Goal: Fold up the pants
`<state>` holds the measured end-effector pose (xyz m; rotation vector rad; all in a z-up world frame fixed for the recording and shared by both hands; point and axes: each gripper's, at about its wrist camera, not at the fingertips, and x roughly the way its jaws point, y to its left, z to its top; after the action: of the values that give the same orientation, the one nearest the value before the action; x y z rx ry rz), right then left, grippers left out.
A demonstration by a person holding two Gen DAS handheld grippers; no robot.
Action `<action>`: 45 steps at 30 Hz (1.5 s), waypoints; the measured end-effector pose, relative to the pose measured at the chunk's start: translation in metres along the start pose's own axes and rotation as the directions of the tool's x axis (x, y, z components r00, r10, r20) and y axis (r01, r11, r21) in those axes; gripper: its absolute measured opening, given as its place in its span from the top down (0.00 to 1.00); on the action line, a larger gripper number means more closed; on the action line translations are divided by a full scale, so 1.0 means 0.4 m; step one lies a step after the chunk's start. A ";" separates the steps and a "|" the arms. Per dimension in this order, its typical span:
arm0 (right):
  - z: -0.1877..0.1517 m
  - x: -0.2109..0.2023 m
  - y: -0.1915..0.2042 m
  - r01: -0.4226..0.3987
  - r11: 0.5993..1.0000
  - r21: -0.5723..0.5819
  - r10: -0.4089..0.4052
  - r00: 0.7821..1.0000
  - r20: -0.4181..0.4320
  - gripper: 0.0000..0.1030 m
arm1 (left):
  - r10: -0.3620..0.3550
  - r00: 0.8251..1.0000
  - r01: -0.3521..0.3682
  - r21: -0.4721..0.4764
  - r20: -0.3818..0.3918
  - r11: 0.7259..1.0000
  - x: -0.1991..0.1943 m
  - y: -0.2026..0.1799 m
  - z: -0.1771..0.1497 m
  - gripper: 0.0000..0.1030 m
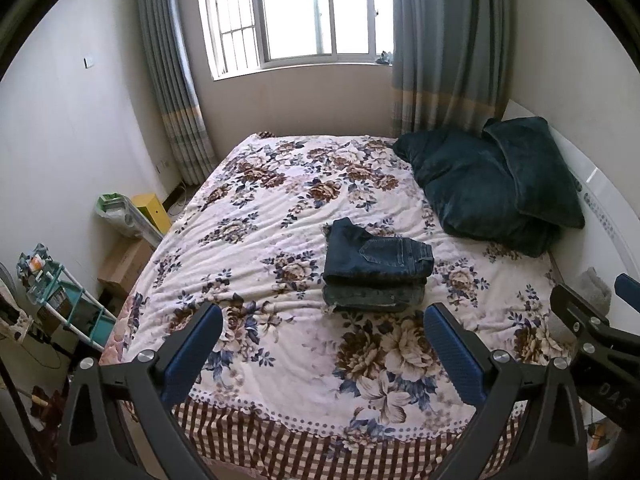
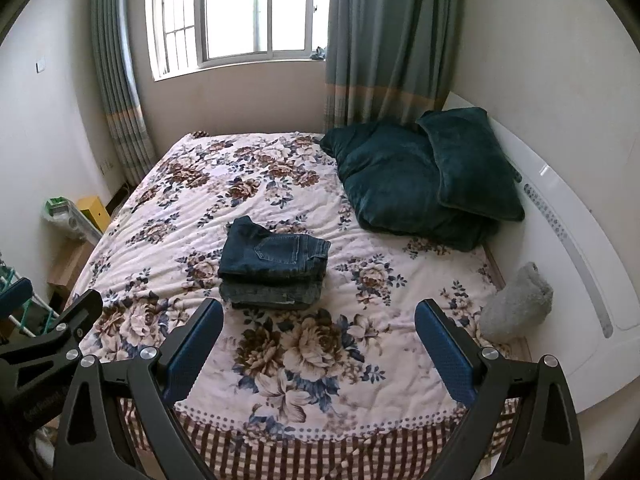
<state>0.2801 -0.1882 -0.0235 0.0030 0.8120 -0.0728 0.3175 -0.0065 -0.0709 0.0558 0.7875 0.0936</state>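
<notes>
Dark blue jeans (image 1: 374, 270) lie folded into a compact stack on the floral bedspread (image 1: 280, 208), near the middle of the bed; they also show in the right wrist view (image 2: 272, 270). My left gripper (image 1: 322, 320) is open and empty, held back from the jeans over the near end of the bed. My right gripper (image 2: 319, 314) is open and empty, also short of the jeans. The right gripper shows at the right edge of the left wrist view (image 1: 588, 300), and the left gripper at the left edge of the right wrist view (image 2: 56, 300).
Two dark teal pillows (image 1: 492, 184) lie at the far right against a white headboard (image 2: 568, 240). A grey plush toy (image 2: 516, 304) sits at the bed's right edge. A teal rack (image 1: 60, 300), cardboard box (image 1: 124, 260) and yellow box (image 1: 154, 210) stand left of the bed. Window and curtains behind.
</notes>
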 end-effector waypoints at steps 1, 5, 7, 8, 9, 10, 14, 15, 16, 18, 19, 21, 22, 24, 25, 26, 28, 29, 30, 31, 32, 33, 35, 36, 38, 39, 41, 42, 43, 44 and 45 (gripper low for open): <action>-0.001 -0.003 0.000 -0.001 1.000 0.002 0.001 1.000 0.002 0.04 | 0.000 1.000 0.000 0.000 0.005 1.000 -0.003 0.000 0.003 0.00; 0.000 -0.009 -0.004 0.000 1.000 0.006 0.000 1.000 0.010 0.04 | -0.001 1.000 0.001 0.000 0.017 1.000 -0.011 0.000 0.003 0.00; 0.000 -0.009 -0.006 -0.002 1.000 0.005 0.002 1.000 0.010 0.04 | -0.001 1.000 0.001 0.002 0.022 1.000 -0.016 -0.002 0.003 0.00; 0.000 -0.008 -0.006 -0.001 1.000 0.004 0.001 1.000 0.009 0.04 | -0.002 1.000 0.002 0.003 0.023 1.000 -0.017 -0.003 0.001 0.00; 0.000 -0.008 -0.007 -0.005 1.000 0.006 0.005 1.000 0.009 0.04 | -0.002 1.000 0.002 0.002 0.024 1.000 -0.017 -0.002 -0.001 0.00; 0.000 -0.011 -0.008 -0.013 1.000 0.009 0.012 1.000 0.010 0.04 | -0.004 1.000 0.004 -0.002 0.025 1.000 -0.018 -0.002 -0.001 0.00; 0.006 -0.014 -0.013 -0.013 1.000 0.017 0.013 1.000 0.009 0.04 | -0.014 0.999 0.014 -0.012 0.031 1.000 -0.019 0.002 -0.004 0.00; 0.007 -0.013 -0.014 -0.014 1.000 0.016 0.013 1.000 0.009 0.04 | -0.014 0.999 0.014 -0.012 0.030 1.000 -0.020 0.002 -0.005 0.00; 0.006 -0.012 -0.014 -0.015 1.000 0.016 0.015 1.000 0.008 0.04 | -0.010 1.000 0.010 -0.012 0.029 1.000 -0.020 0.004 -0.007 0.00; 0.005 -0.013 -0.015 -0.015 1.000 0.017 0.014 1.000 0.009 0.04 | -0.005 1.000 0.005 -0.011 0.029 1.000 -0.021 0.005 -0.009 0.00; 0.006 -0.012 -0.015 -0.015 1.000 0.017 0.015 1.000 0.010 0.04 | -0.003 1.000 0.003 -0.013 0.030 1.000 -0.022 0.007 -0.010 0.00; 0.004 -0.012 -0.016 -0.016 1.000 0.016 0.016 1.000 0.007 0.04 | 0.001 0.999 0.000 -0.013 0.033 1.000 -0.023 0.009 -0.010 0.00; 0.004 -0.013 -0.016 -0.017 1.000 0.018 0.017 1.000 0.008 0.04 | 0.002 0.999 -0.002 -0.012 0.034 1.000 -0.024 0.010 -0.009 0.00; 0.005 -0.011 -0.017 -0.020 1.000 0.017 0.020 1.000 0.008 0.04 | 0.004 0.999 -0.004 -0.010 0.036 1.000 -0.025 0.011 -0.008 0.00; 0.003 -0.014 -0.017 -0.018 1.000 0.019 0.018 1.000 0.008 0.03 | 0.007 0.999 -0.007 -0.009 0.037 1.000 -0.025 0.011 -0.007 0.00; 0.001 -0.015 -0.016 -0.016 1.000 0.018 0.016 1.000 0.009 0.03 | 0.009 0.999 -0.009 -0.008 0.038 1.000 -0.026 0.012 -0.006 0.00; 0.000 -0.016 -0.016 -0.017 1.000 0.021 0.017 1.000 0.008 0.03 | 0.008 0.999 -0.008 -0.008 0.039 1.000 -0.026 0.013 -0.006 0.00; 0.000 -0.016 -0.015 -0.018 1.000 0.020 0.017 1.000 0.008 0.03 | 0.011 0.999 -0.011 -0.007 0.039 1.000 -0.026 0.013 -0.006 0.00; -0.001 -0.017 -0.015 -0.017 1.000 0.022 0.016 1.000 0.008 0.03 | 0.013 0.999 -0.012 -0.007 0.040 1.000 -0.026 0.015 -0.006 0.00; -0.001 -0.018 -0.016 -0.016 1.000 0.022 0.016 1.000 0.008 0.03 | 0.011 0.999 -0.010 -0.006 0.040 1.000 -0.026 0.015 -0.005 0.00; -0.001 -0.018 -0.016 -0.018 1.000 0.022 0.018 1.000 0.008 0.03 | 0.015 0.999 -0.014 -0.007 0.039 1.000 -0.027 0.015 -0.006 0.00; 0.000 -0.016 -0.016 -0.018 1.000 0.021 0.018 1.000 0.005 0.03 | 0.014 0.999 -0.014 -0.006 0.041 1.000 -0.027 0.014 -0.006 0.00; -0.003 -0.019 -0.014 -0.016 1.000 0.023 0.015 1.000 0.008 0.03 | 0.015 0.999 -0.015 -0.005 0.040 1.000 -0.027 0.014 -0.005 0.00; -0.001 -0.019 -0.015 -0.016 1.000 0.022 0.016 1.000 0.008 0.03 | 0.013 0.999 -0.013 -0.005 0.041 1.000 -0.027 0.013 -0.006 0.00; -0.005 -0.021 -0.012 -0.014 1.000 0.024 0.014 1.000 0.011 0.03 | 0.016 0.999 -0.016 -0.007 0.041 1.000 -0.027 0.012 -0.007 0.00; -0.004 -0.020 -0.012 -0.013 1.000 0.023 0.012 1.000 0.010 0.03 | 0.014 0.999 -0.014 -0.006 0.041 1.000 -0.026 0.012 -0.007 0.00; -0.004 -0.020 -0.012 -0.012 1.000 0.022 0.012 1.000 0.009 0.03 | 0.015 0.999 -0.015 -0.005 0.043 1.000 -0.027 0.011 -0.007 0.00; -0.005 -0.020 -0.012 -0.013 1.000 0.024 0.013 1.000 0.009 0.03 | 0.017 0.999 -0.017 -0.005 0.044 1.000 -0.027 0.011 -0.007 0.00; -0.005 -0.020 -0.012 -0.011 1.000 0.024 0.011 1.000 0.009 0.03 | 0.014 0.999 -0.014 -0.004 0.043 1.000 -0.027 0.011 -0.007 0.00; -0.007 -0.022 -0.011 -0.009 1.000 0.026 0.008 1.000 0.010 0.03 | 0.014 0.999 -0.014 -0.002 0.045 1.000 -0.026 0.012 -0.007 0.00; -0.007 -0.022 -0.011 -0.012 1.000 0.026 0.011 1.000 0.009 0.03 | 0.013 0.999 -0.013 -0.003 0.046 1.000 -0.025 0.012 -0.006 0.00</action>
<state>0.2719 -0.1919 -0.0189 0.0320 0.8020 -0.0725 0.3083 -0.0025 -0.0651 0.0606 0.7408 0.1052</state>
